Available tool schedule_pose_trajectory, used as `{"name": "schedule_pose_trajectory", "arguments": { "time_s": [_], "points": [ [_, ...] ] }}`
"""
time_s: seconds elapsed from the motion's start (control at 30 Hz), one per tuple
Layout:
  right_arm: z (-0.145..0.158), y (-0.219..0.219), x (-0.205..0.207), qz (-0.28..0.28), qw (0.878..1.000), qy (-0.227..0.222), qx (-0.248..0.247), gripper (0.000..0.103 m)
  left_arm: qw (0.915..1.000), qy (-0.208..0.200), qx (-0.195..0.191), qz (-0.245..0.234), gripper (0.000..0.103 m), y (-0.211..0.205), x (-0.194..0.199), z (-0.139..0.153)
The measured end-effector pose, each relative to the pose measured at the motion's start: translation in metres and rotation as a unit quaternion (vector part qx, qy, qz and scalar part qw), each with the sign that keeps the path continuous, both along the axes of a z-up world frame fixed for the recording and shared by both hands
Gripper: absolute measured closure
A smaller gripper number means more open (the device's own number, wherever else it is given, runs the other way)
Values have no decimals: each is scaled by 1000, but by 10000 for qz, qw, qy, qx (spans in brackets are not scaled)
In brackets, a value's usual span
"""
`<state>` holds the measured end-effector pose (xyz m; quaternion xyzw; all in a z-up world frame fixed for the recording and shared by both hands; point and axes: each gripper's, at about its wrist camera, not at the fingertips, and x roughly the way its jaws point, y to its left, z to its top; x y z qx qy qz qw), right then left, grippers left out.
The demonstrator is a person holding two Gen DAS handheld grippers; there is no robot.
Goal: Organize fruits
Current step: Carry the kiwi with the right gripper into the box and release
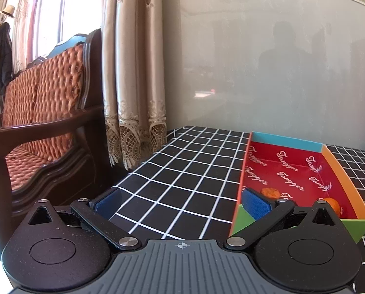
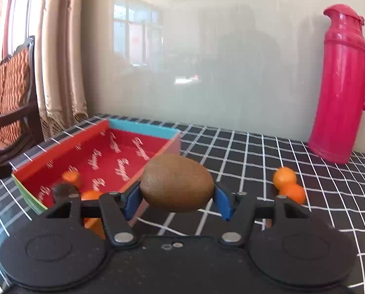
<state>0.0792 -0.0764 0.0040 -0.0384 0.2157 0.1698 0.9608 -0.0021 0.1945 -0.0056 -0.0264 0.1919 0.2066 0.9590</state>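
Observation:
My right gripper (image 2: pixel 177 202) is shut on a brown kiwi (image 2: pixel 177 183), with a blue pad pressed on each end. It holds the kiwi just right of the near end of the red tray (image 2: pixel 59 154) with coloured walls. Inside the tray lie small orange fruits (image 2: pixel 71 177) (image 2: pixel 91 194). Two more small oranges (image 2: pixel 284 176) (image 2: pixel 293 193) sit touching on the checked cloth to the right. My left gripper (image 1: pixel 182 204) stands open over the cloth with nothing between its fingers, its right pad (image 1: pixel 254 203) at the near left corner of the tray (image 1: pixel 339 171). Two orange fruits (image 1: pixel 269 192) (image 1: pixel 332 203) show inside.
A tall red thermos jug (image 2: pixel 342 85) stands at the back right against the glossy wall. A wooden sofa (image 1: pixel 42 112) and curtains (image 1: pixel 131 73) are off the table's left edge. The black checked cloth (image 1: pixel 182 166) covers the table.

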Motion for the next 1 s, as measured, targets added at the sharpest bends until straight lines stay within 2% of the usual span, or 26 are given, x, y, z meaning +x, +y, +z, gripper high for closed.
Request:
{"name": "schedule_pose_trajectory", "arguments": {
  "time_s": [0.13,0.37,0.53,0.6,0.67,0.7,0.73,0.93,1.0],
  "points": [
    [5,25,3,150,9997,-143,117,42,9999,56,45,103,0,10,-4,0],
    [-3,70,11,444,9990,-59,-17,42,9994,177,55,293,0,35,-16,-4],
    [-16,85,13,507,9983,181,-212,41,9990,183,-38,394,0,46,-18,-5],
    [-16,84,8,490,9985,97,-223,41,9992,155,-48,377,0,45,-18,-5],
    [-12,82,4,456,9987,-96,-213,36,9993,125,-64,343,0,42,-17,-5],
    [-9,79,1,406,9987,-201,-221,24,9994,118,-66,321,0,40,-16,-5],
    [-8,76,-1,376,9986,-292,-237,19,9995,113,-60,296,0,39,-15,-4],
    [-1,50,-4,115,9989,-417,-170,19,9999,56,-64,94,0,22,-10,-1],
    [2,36,-5,-237,9981,-559,-116,14,9999,63,-96,14,0,15,-7,0]
  ]
}}
